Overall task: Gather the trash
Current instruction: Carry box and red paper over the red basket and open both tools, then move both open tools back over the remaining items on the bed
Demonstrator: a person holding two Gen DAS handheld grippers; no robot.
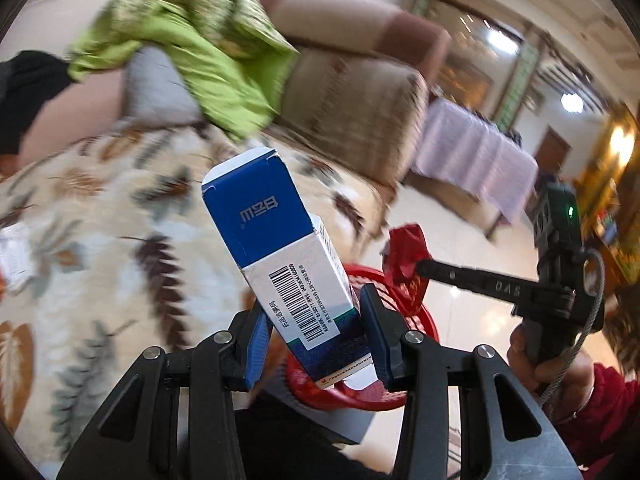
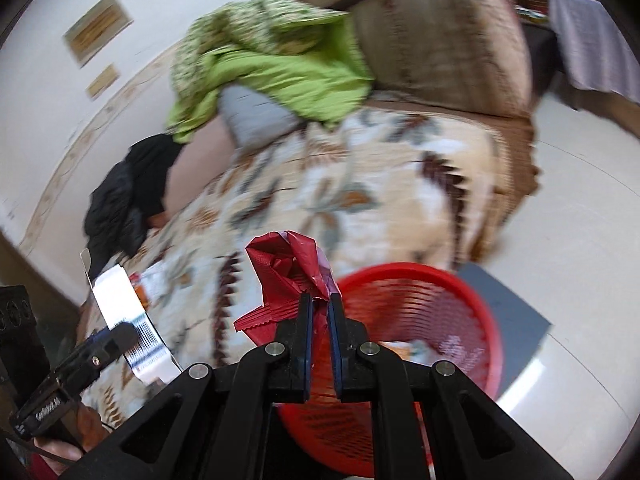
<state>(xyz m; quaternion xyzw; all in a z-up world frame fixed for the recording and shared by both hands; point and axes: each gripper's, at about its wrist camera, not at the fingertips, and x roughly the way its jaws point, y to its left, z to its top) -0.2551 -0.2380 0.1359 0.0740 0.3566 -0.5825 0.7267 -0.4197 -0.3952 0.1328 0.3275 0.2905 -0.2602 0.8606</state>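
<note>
"das" on the right gripper (image 1: 404,270); barcode on the box (image 1: 280,248).

A big sofa (image 2: 440,40) stood by the wall, with a leaf-pattern blanket (image 2: 340,184) spread over its seat. A green cloth (image 2: 272,64) lay bunched at the back edge of the seat, partly over a grey pillow (image 2: 252,116). Something black (image 2: 128,192) lay at the seat's far end. Across the shiny floor (image 1: 460,240) stood a table with a pale purple cloth (image 1: 472,152).

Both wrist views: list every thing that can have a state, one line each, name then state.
left gripper: shut on blue-and-white box
blue-and-white box: held, tilted, top flap open
right gripper: shut on red wrapper
red wrapper: crumpled, held
red basket: upright, some trash inside
</note>
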